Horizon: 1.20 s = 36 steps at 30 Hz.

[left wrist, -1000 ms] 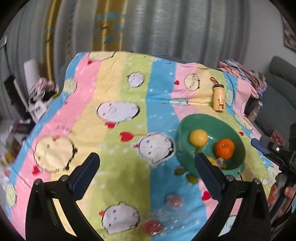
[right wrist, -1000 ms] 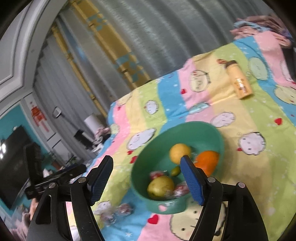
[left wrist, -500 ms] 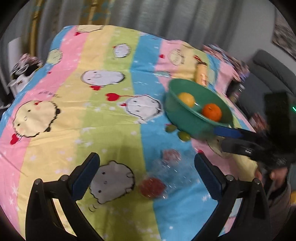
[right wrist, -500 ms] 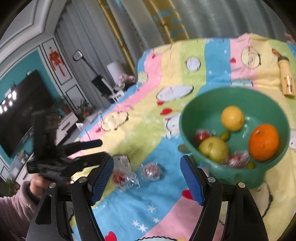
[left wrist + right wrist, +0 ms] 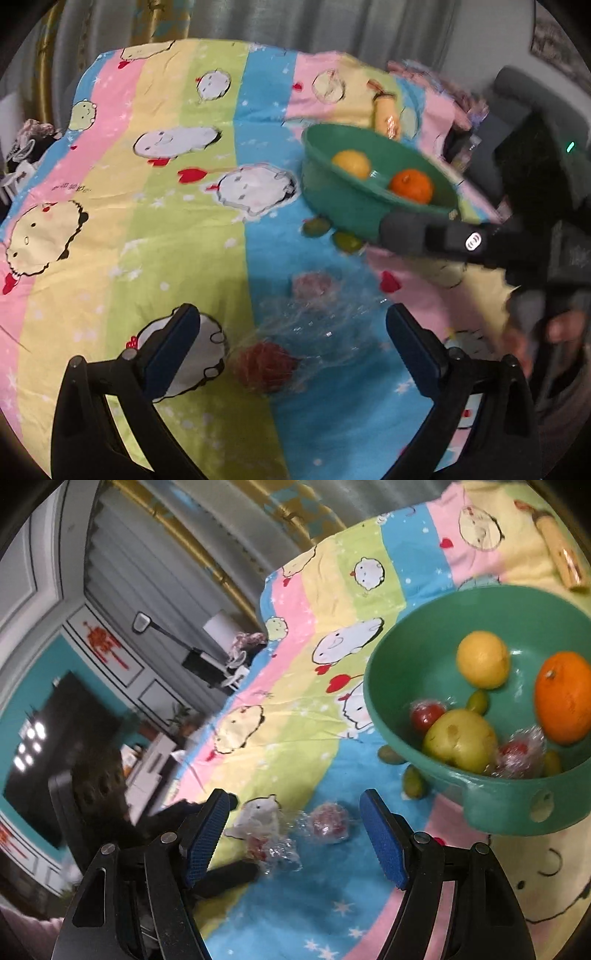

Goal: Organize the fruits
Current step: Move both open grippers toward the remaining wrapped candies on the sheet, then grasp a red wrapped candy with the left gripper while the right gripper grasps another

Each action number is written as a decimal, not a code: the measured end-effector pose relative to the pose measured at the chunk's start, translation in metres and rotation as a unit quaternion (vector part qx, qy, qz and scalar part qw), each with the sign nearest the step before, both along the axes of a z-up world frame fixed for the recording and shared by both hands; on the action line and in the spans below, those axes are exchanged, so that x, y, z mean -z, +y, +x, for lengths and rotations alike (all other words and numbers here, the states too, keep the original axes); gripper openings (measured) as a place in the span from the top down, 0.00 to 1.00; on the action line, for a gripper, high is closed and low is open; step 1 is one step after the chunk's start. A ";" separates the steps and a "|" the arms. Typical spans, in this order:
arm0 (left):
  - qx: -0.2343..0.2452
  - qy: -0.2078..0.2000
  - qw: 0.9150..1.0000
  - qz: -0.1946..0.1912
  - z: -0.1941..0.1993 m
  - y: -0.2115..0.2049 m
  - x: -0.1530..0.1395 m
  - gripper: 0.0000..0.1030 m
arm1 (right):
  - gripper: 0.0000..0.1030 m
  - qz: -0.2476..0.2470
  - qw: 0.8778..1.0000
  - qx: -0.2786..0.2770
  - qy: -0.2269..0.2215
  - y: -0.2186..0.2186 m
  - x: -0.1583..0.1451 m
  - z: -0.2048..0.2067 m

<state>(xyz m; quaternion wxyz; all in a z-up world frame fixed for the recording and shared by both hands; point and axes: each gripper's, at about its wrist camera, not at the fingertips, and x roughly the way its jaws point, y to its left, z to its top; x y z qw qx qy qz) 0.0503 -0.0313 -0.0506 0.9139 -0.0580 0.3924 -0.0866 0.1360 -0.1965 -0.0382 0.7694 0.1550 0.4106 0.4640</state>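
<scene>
Left gripper [image 5: 291, 339]: we see its jaws spread wide, empty, over a wrapped red fruit [image 5: 266, 365] on the cloth [image 5: 192, 229].
Right gripper [image 5: 295, 834]: jaws parted, holding nothing; a second wrapped fruit [image 5: 328, 823] lies between the fingers (not touching).
Bowl [image 5: 495, 794]: we count lemon [image 5: 482, 659], orange [image 5: 563, 698], pear [image 5: 461, 738] inside.
Green fruits [image 5: 412, 782]: on cloth, beside bowl.

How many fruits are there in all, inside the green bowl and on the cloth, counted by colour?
Wrapped red: 4
Small green: 4
Yellow: 1
Orange: 1
Large yellow-green: 1
Total: 11
</scene>
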 end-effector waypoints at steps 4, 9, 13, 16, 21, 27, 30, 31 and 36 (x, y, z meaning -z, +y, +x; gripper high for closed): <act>-0.025 0.026 0.999 -0.004 0.003 0.013 0.010 0.33 | 0.27 -0.019 1.000 0.002 0.010 0.008 0.007 0.002; -0.042 0.042 0.998 -0.015 -0.003 0.025 0.016 0.34 | 0.27 -0.056 0.998 -0.003 0.003 0.023 0.012 0.001; -0.047 0.055 0.997 -0.022 -0.003 0.030 0.022 0.46 | 0.30 -0.088 0.996 0.003 -0.003 0.029 0.018 0.001; -0.043 0.061 0.997 -0.028 -0.005 0.030 0.025 0.47 | 0.32 -0.122 0.992 0.007 -0.022 0.035 0.019 0.000; -0.032 0.060 0.997 -0.025 -0.005 0.024 0.027 0.57 | 0.44 -0.182 0.982 0.001 -0.048 0.051 0.026 -0.001; -0.026 0.061 0.997 -0.032 -0.004 0.024 0.028 0.65 | 0.56 -0.220 0.972 -0.023 -0.074 0.066 0.033 -0.007; -0.023 0.061 0.997 -0.041 -0.004 0.025 0.029 0.68 | 0.68 -0.233 0.967 -0.031 -0.094 0.069 0.033 -0.012; -0.024 0.061 0.997 -0.045 -0.004 0.026 0.029 0.68 | 0.71 -0.230 0.968 -0.035 -0.092 0.069 0.033 -0.012; -0.025 0.061 0.997 -0.050 -0.005 0.027 0.029 0.68 | 0.71 -0.220 0.970 -0.033 -0.092 0.066 0.032 -0.012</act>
